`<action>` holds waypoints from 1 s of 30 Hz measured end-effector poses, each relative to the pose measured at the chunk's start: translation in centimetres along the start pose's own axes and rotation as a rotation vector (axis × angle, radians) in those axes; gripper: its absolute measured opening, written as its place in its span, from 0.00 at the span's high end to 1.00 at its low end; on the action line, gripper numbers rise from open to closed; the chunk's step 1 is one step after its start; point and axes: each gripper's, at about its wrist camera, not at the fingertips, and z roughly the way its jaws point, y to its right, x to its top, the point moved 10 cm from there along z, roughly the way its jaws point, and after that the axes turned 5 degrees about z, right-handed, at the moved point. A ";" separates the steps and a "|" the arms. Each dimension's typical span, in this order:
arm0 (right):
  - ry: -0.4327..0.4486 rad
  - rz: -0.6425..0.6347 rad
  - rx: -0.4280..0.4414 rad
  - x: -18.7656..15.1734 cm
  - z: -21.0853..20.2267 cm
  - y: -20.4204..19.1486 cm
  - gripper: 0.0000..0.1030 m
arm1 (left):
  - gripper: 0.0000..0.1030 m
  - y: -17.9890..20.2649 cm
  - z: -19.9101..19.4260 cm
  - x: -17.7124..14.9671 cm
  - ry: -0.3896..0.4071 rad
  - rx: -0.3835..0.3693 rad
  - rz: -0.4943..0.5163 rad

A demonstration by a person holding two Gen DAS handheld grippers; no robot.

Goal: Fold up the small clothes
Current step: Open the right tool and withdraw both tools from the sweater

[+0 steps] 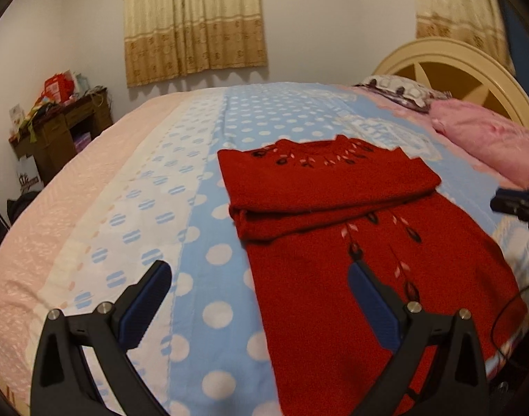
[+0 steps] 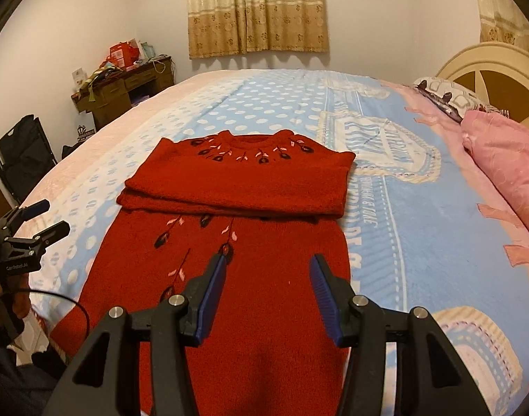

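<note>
A red knitted sweater (image 1: 333, 242) with embroidered leaves lies flat on the bed, neck at the far end, both sleeves folded across the chest. It also shows in the right wrist view (image 2: 236, 228). My left gripper (image 1: 261, 274) is open and empty, above the sweater's left edge near the hem. My right gripper (image 2: 267, 263) is open and empty, above the sweater's lower right part. The left gripper also shows at the left of the right wrist view (image 2: 45, 218), and the right gripper's tip shows at the right edge of the left wrist view (image 1: 517, 204).
The bed cover (image 2: 385, 208) is blue with white dots and pink borders. Pink pillows (image 2: 507, 159) and a cream headboard (image 2: 489, 69) are at the right. A cluttered wooden desk (image 2: 122, 86) stands by the far wall. A black cable (image 2: 56, 298) hangs by the bed's near edge.
</note>
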 end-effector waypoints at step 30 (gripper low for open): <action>-0.089 -0.023 -0.028 -8.3 -1.2 0.5 0.50 | 0.00 -6.9 -4.4 -6.0 0.050 0.237 0.042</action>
